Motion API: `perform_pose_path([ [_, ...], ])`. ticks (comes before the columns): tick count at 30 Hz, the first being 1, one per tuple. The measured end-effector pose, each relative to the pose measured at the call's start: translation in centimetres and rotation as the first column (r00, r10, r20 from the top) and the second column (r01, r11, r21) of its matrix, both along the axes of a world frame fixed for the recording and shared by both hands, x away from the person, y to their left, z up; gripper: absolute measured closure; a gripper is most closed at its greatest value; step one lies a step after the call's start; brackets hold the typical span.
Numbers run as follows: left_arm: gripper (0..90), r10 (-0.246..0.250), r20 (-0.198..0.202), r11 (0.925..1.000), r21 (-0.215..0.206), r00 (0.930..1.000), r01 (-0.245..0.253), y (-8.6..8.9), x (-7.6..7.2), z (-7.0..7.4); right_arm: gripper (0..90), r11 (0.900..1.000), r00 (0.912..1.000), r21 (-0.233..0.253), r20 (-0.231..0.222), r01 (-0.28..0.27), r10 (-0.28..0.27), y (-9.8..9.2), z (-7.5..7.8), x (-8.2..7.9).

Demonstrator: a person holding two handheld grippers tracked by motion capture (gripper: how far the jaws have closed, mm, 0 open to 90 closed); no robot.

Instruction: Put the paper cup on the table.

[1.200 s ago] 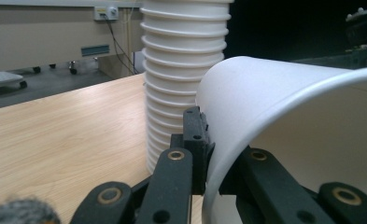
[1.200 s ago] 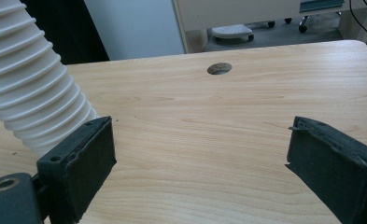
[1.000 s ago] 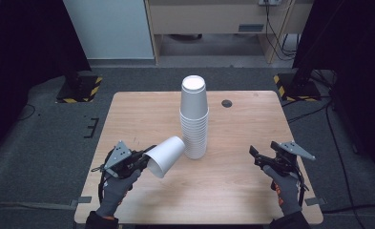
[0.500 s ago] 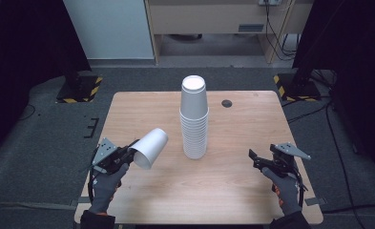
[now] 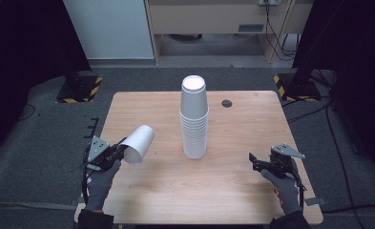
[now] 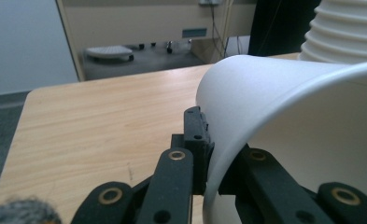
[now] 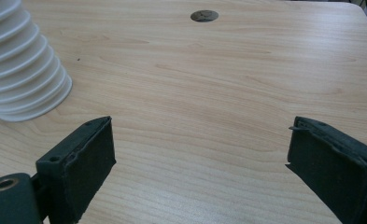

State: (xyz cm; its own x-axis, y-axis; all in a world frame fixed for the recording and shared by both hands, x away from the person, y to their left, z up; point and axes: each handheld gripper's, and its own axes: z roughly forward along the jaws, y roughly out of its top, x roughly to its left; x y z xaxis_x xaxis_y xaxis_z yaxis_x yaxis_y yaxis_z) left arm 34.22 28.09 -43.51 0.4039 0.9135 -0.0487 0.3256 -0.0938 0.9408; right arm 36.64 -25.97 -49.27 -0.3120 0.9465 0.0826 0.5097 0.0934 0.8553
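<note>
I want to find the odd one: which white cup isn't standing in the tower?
The single cup pinched at its rim by the left gripper, tipped sideways, left of the stack of cups.

cup stack (image 5: 194, 119) at centre of table (image 5: 252, 200); single cup (image 5: 139, 143) to its left near table's left edge; small hole (image 5: 227, 103) behind and right of stack.

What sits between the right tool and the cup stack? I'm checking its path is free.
Nothing: bare wooden table separates the open right tool from the cup stack, seen in the high view.
</note>
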Motion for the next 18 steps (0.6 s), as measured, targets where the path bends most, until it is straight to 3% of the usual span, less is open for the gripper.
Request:
perform_pose_path([
  [10, 85.8, 0.051, -0.111, 0.9985, 0.024, 0.9925, -0.048, 1.3, 0.6, -0.4, 7.6, 0.999, 0.9991, -0.036, -0.037, -0.022, 0.020, 0.3, -0.8, 0.2],
  [15, 86.1, 0.069, -0.173, 0.9972, 0.042, 0.9826, -0.062, 2.1, 0.9, -0.6, 7.6, 0.998, 0.9974, -0.056, -0.067, -0.030, 0.027, 0.4, -1.4, 0.3],
  [18, 86.0, 0.074, -0.223, 0.9968, 0.047, 0.9721, -0.065, 2.6, 1.3, -0.5, 7.4, 0.996, 0.9958, -0.083, -0.088, -0.034, 0.027, 0.4, -2.1, 0.5],
])
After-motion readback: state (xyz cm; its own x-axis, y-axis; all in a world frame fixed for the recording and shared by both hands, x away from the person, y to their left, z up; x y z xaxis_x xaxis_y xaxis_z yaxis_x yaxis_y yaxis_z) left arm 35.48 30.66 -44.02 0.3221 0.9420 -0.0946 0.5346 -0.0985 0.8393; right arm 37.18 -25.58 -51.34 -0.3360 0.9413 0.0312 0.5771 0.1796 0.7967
